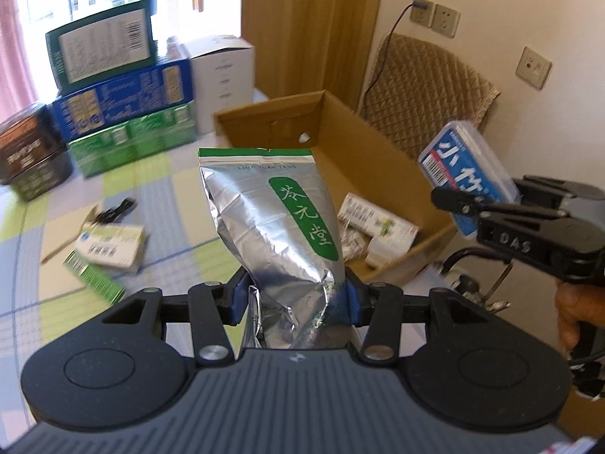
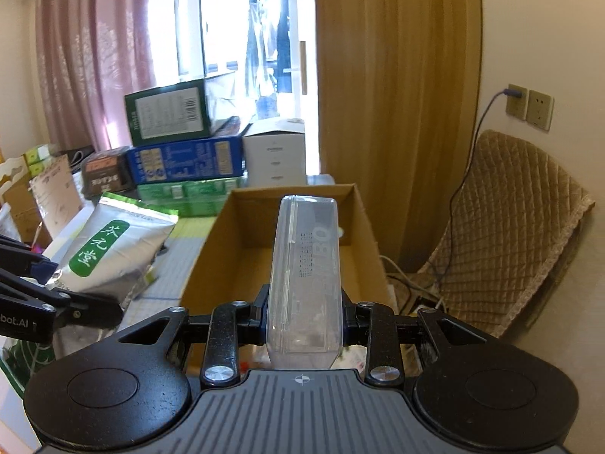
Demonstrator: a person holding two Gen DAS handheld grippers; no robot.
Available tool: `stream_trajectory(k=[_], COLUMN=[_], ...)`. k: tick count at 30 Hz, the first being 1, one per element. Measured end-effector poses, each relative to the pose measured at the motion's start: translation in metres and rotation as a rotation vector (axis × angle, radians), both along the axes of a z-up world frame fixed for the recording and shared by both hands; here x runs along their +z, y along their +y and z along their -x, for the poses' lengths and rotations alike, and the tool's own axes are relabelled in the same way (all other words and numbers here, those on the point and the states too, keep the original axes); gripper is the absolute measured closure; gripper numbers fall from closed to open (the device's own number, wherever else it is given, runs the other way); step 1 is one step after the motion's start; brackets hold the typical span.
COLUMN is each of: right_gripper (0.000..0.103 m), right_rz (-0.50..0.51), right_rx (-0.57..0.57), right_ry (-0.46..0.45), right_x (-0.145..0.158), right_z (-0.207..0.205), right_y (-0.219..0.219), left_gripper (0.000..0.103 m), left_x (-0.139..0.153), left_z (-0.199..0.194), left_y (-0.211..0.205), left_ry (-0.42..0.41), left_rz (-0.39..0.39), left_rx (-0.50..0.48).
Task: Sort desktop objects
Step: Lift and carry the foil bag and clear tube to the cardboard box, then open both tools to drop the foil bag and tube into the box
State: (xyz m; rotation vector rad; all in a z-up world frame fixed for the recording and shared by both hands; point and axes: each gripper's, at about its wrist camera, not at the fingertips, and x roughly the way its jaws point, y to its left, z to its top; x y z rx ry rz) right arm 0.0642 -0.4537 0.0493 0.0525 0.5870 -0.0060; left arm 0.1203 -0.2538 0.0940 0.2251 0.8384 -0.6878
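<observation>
The left tongs [image 1: 295, 299] are clamped on the lower part of a silver foil pouch [image 1: 272, 219], held upright above the table [image 1: 22, 234] — just beside the open cardboard box [image 1: 378, 143]. The right tongs [image 2: 304, 316] grip a clear plastic case [image 2: 306, 265] over that box.

Table with a checked cloth, crowded with boxes

On the table [image 1: 34, 227] rest an open cardboard box [image 1: 378, 159], a stack of coloured cartons [image 1: 124, 113], a white carton [image 1: 223, 75], a dark tin [image 1: 30, 155] and small packets [image 1: 111, 244].
</observation>
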Motion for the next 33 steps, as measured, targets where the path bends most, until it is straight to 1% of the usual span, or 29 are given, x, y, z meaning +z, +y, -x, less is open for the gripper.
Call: stream_trajectory(k=[5,10,14,17,19,23,24,26,27,33], right_gripper=[0.074,0.074,0.074,0.074,0.074,0.074,0.074,0.074,0.074,0.074], right_rz=[-0.004,-0.012,-0.011,-0.023,-0.025,-0.027,-0.03,-0.038,-0.038,-0.053], right_rx=[-0.012,-0.009,-0.008,-0.014,-0.018,-0.02,-0.021,-0.02,-0.018,-0.005], right_ry=[0.006,0.022,0.045,0.065,0.075,0.09,0.092,0.095,0.097,0.103], right_x=[-0.001,-0.012,-0.025,-0.035,-0.041,-0.048,-0.049,-0.05,-0.05,-0.051], right_z=[-0.024,-0.046,-0.059,-0.066,-0.069,-0.073,-0.073,-0.073,-0.074,-0.076], right_y=[-0.019,-0.031,-0.038,-0.044,-0.047,-0.049,-0.05,-0.05,-0.049,-0.042], left_gripper=[0.059,0.059,0.059,0.059,0.059,0.058,0.056,0.049,0.048,0.048], left_x=[0.005,0.002,-0.008,-0.02,-0.028,-0.04,-0.042,-0.045,-0.045,-0.041], left_z=[-0.024,-0.047,-0.063,-0.073,-0.078,-0.086,-0.088,-0.091,-0.092,-0.086], left_y=[-0.035,-0.063,-0.077,-0.086,-0.089,-0.094,-0.096,-0.094,-0.092,-0.076], left_ry=[0.003,0.002,0.018,0.031,0.042,0.064,0.064,0.058,0.05,0.014], left_rz=[0.007,0.021,0.026,0.014,0.017,0.05,0.056,0.066,0.065,0.048], left_rx=[-0.031,-0.035,-0.023,-0.015,-0.009,-0.013,-0.009,0.019,0.034,0.055])
